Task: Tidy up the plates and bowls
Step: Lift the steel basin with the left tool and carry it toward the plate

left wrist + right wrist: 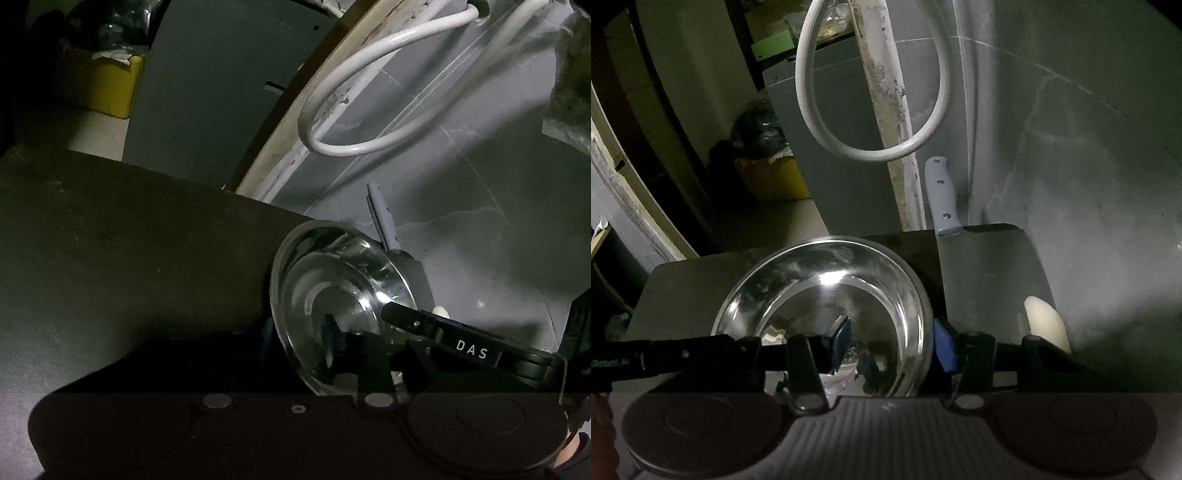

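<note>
Left wrist view, glass bowl [332, 295] edge-on, dim

A dim, rather rough home kitchen corner, by the look of it. A glass bowl [827, 314] sits on a dark worktop [993, 273], and past the fingers [840, 341] a cleaver with a riveted grey handle [940, 197] leans against the marbled grey wall tiles [1089, 184]. Above the fingers a white cable [871, 153] hangs in a loop beside a flaking, stained painted frame [882, 92]. Further off to the left, a yellow bin [775, 177] stuffed with dark bags stands on a pale floor next to a grey cabinet panel [846, 184].
</note>
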